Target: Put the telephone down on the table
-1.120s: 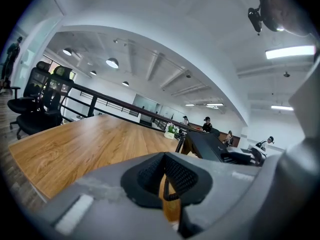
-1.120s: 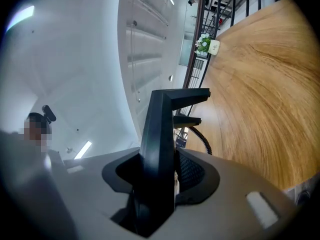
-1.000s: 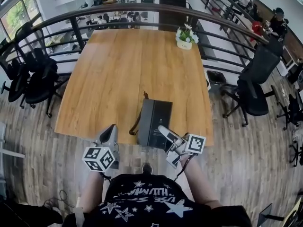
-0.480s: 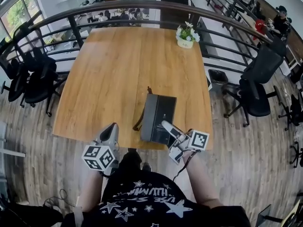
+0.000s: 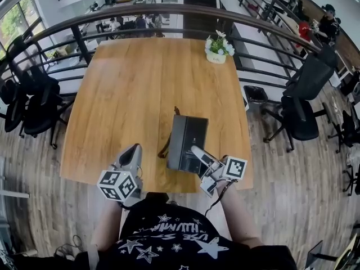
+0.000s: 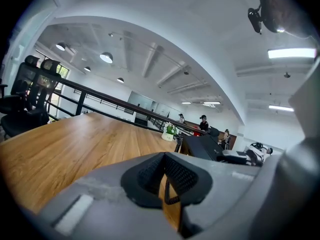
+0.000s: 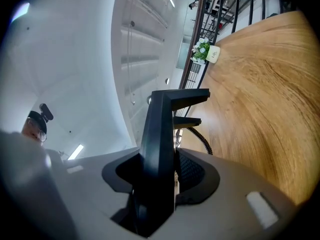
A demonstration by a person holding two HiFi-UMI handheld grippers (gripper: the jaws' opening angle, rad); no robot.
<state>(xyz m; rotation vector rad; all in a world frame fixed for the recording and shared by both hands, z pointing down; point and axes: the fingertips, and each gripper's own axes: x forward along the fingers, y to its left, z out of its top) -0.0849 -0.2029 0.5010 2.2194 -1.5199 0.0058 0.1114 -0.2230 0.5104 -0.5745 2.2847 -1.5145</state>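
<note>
Dark grey, the telephone (image 5: 187, 142) sat clamped by its near end in the right hand-held gripper (image 5: 198, 152), its long axis running away from it over the tabletop (image 5: 124, 94), close to the front edge; bare wood lay ahead. The left hand-held gripper (image 5: 133, 152), jaws together and empty, hovered beside

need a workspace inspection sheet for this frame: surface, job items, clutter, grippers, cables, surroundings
Surface: wooden table, wood-grain top.
Job's things: telephone, dark, over the near edge; contact with the top unclear.
Clutter: flower pot at the far edge.
Grippers: right gripper shut on the telephone; left gripper shut, empty.
Cables: coiled cord at the telephone's left side.
Surroundings: railing, office chairs, people beyond.
</note>
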